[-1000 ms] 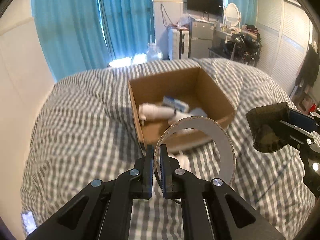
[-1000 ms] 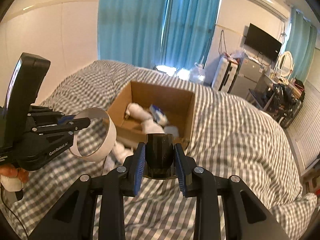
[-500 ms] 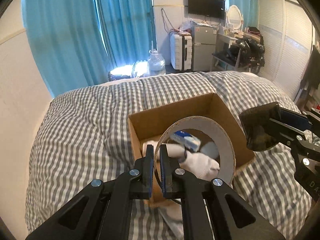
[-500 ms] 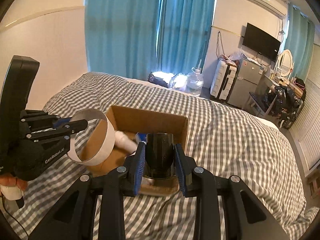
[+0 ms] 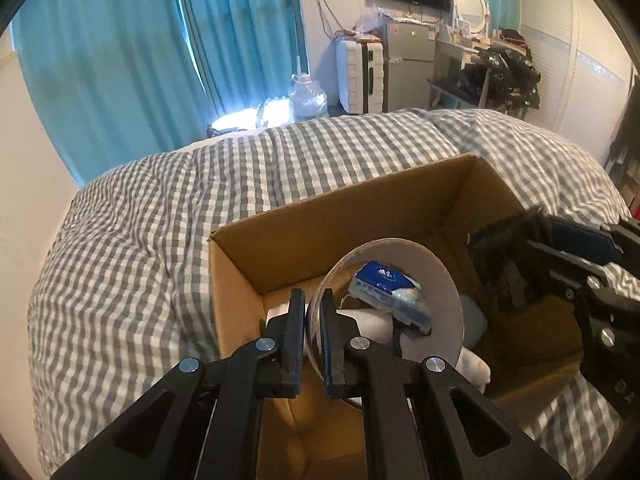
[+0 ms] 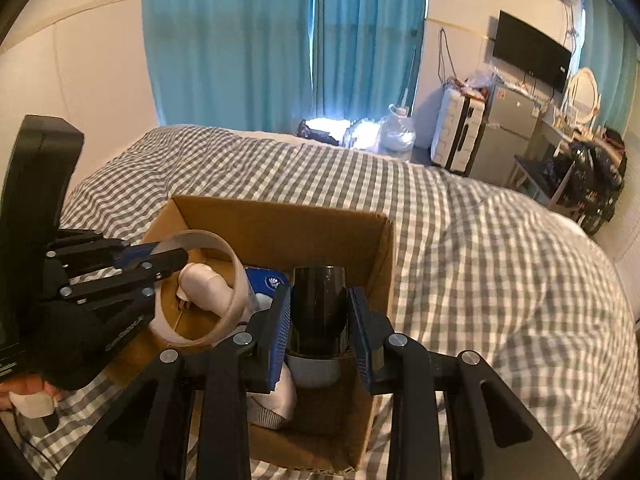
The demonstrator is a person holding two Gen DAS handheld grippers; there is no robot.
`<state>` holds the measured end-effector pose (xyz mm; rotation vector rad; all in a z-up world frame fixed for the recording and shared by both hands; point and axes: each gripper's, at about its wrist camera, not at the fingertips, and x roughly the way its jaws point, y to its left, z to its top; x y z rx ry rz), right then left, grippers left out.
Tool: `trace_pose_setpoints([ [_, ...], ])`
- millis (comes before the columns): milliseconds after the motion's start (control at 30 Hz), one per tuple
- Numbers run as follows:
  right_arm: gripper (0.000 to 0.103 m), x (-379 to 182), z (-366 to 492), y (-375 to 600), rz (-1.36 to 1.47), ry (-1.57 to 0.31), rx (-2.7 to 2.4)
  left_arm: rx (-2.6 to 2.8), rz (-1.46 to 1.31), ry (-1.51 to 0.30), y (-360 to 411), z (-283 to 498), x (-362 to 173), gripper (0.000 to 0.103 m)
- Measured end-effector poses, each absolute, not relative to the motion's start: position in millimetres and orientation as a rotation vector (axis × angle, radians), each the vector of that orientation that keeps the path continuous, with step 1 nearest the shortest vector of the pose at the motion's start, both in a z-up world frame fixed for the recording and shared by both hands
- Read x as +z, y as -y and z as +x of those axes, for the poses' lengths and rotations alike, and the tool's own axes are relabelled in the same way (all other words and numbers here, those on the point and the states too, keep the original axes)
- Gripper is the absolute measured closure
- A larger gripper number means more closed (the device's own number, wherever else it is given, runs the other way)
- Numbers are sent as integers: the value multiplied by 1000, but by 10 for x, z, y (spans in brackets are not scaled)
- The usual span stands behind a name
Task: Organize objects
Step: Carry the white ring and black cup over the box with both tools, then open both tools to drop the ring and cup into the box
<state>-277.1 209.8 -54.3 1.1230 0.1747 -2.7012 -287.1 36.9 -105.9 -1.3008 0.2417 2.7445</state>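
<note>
- The left tongs (image 5: pixel 310 336) are clenched on the thin wall of a wide tape ring (image 5: pixel 440 280), held above the open cardboard box (image 5: pixel 304 240) on the checked bed cover (image 5: pixel 120 264).
- The ring looks light and stiff, cardboard-smooth; pinching its wall edge-on seems the right hold, though it could pivot.
- The right tongs (image 6: pixel 320 320) grasp a glossy black cup (image 6: pixel 318 300) by its sides over the box; it is probably rigid and slippery.
- Inside lie a blue tissue pack (image 5: pixel 384 292) and soft white items.
</note>
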Motion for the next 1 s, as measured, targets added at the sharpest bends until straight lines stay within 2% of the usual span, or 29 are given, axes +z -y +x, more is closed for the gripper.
trace_pose_setpoints([
  [67,67,-556,-2741,-2109,1113,-182,-2697,2714,-1312,-220,-382,-2861,-1085,88],
  [133,45,-512,-2709,-2133,1085,-180,-2709,2692,-1320,-209,-401,-2842,-1069,77],
  [167,43,-464,-2682,-2137,1069,-172,-2717,2688,-1316,-214,-412,-2803,-1037,74],
  [233,42,-344,-2590,-2151,1045,-160,-2729,2692,-1304,-227,-421,-2728,-964,59],
  [267,40,-292,-2543,-2160,1036,-160,-2736,2703,-1286,-232,-423,-2660,-887,55],
  [300,35,-230,-2485,-2166,1025,-162,-2744,2716,-1269,-235,-424,-2611,-816,44],
  [333,28,-140,-2389,-2168,1005,-167,-2761,2737,-1244,-235,-408,-2553,-729,28],
  [400,25,5,-2261,-2170,974,-171,-2783,2794,-1165,-213,-367,-2389,-501,14],
  [533,15,351,-1932,-2193,923,-157,-2824,2829,-1084,-153,-252,-2104,-88,10],
  [700,12,697,-1523,-2161,870,-190,-2900,2891,-980,-186,-169,-1713,353,6],
  [833,11,894,-1159,-2109,832,-198,-2922,2923,-963,-186,-96,-1426,489,4],
  [1000,11,954,-850,-2079,794,-230,-2930,2940,-1003,-183,4,-1150,390,4],
])
